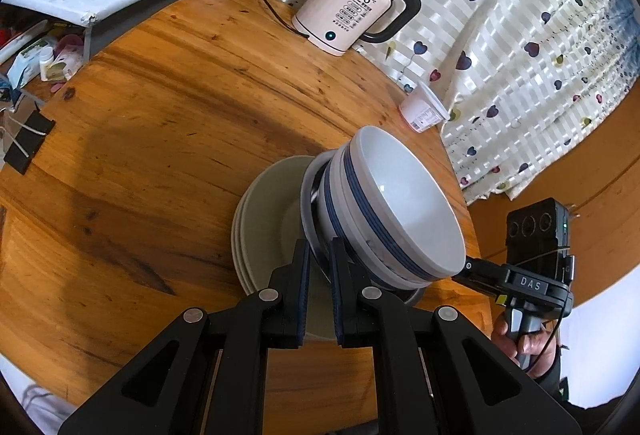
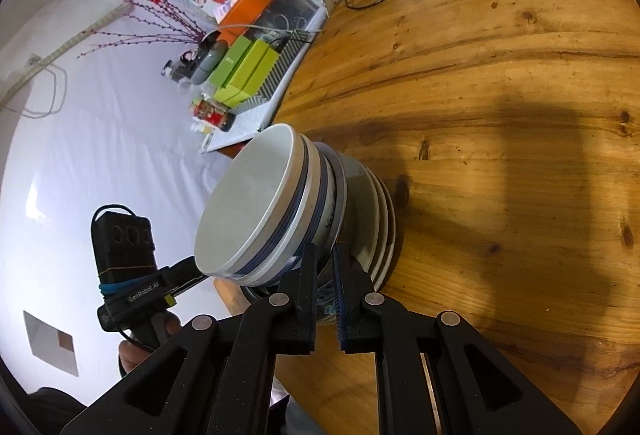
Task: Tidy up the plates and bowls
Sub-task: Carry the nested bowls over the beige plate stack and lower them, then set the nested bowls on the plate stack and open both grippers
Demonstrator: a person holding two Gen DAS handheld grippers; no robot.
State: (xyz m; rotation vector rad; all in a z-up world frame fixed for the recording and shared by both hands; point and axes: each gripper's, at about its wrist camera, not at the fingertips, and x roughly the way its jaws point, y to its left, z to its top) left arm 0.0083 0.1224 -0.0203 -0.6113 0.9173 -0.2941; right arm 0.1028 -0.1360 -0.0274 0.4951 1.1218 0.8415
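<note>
Both the left gripper and right gripper were clamped on the plates; the stacked bowls hid the pile's far side.

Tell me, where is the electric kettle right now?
The kettle stands at the far edge of the wooden table, beside the heart-patterned curtain, beyond the stacked bowls.

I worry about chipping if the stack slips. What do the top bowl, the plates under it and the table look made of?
Top bowl: glazed ceramic by its look, glossy white with a highlight inside and blue bands outside. Plates: likely ceramic too, pale grey-green, with a duller sheen. Table: wood, orange-brown with visible grain and knots, seemingly varnished.
</note>
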